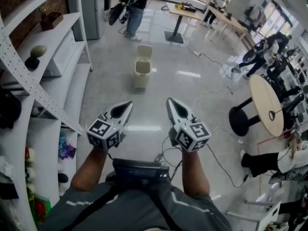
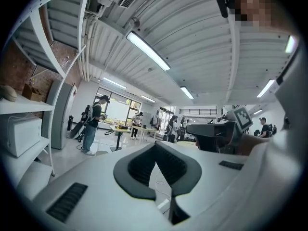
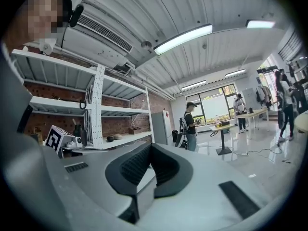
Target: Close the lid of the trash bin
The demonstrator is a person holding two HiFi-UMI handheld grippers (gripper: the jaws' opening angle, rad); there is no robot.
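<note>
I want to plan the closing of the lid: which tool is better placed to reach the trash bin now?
Left, slightly. The trash bin, lid up, stands far ahead, closer to the line of the left tool than the right tool. Both are shut and empty.

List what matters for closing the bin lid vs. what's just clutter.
Job:
- trash bin
- its lid, standing open
- left tool
- right tool

Lying about:
- shelving with its oddments
- round table
- desk

no readable text, labels, brands or numbers appear on anything in these views.
</note>
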